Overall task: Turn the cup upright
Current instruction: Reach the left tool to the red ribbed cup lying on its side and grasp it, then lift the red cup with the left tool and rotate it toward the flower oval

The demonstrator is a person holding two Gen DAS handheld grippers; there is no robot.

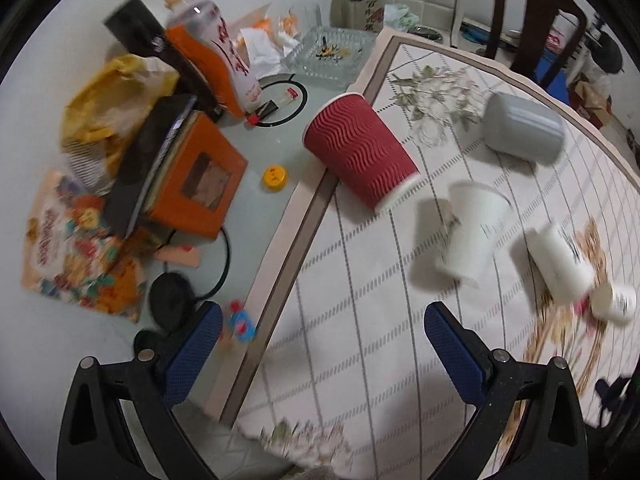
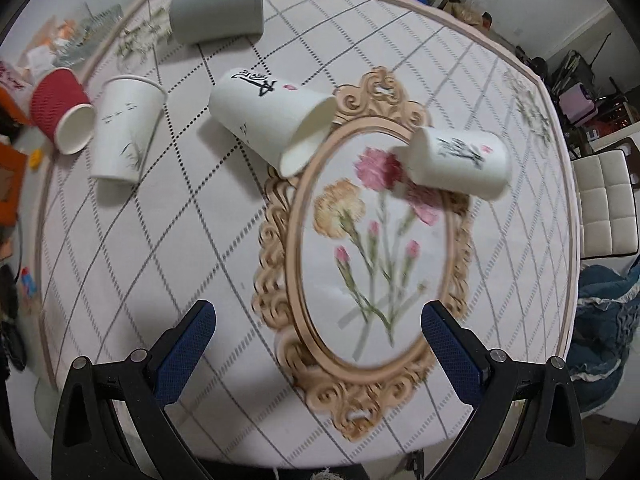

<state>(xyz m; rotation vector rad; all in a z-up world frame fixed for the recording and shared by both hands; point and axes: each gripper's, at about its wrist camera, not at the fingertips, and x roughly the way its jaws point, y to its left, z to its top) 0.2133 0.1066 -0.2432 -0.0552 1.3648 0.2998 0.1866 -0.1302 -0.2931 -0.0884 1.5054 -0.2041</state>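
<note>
Several cups rest on a patterned tablecloth [image 2: 160, 264]. A red ribbed paper cup [image 1: 360, 150] [image 2: 60, 110] lies on its side at the cloth's left edge. A grey cup [image 1: 522, 128] [image 2: 216, 10] lies on its side at the far end. A white paper cup [image 1: 472, 230] [image 2: 124, 128] stands upright. Two more white cups with black writing lie on their sides, one large [image 2: 272, 114] [image 1: 560, 264], one small [image 2: 460, 160] [image 1: 614, 302]. My left gripper [image 1: 322, 354] is open and empty above the cloth's edge, short of the red cup. My right gripper [image 2: 318, 350] is open and empty above the flower print.
Left of the cloth lie clutter: an orange box [image 1: 196, 176], a bottle [image 1: 224, 52], a glass ashtray [image 1: 328, 54], a yellow cap [image 1: 275, 178], snack bags [image 1: 76, 248] and a black cable [image 1: 224, 256]. Chairs [image 2: 606, 204] stand around the table.
</note>
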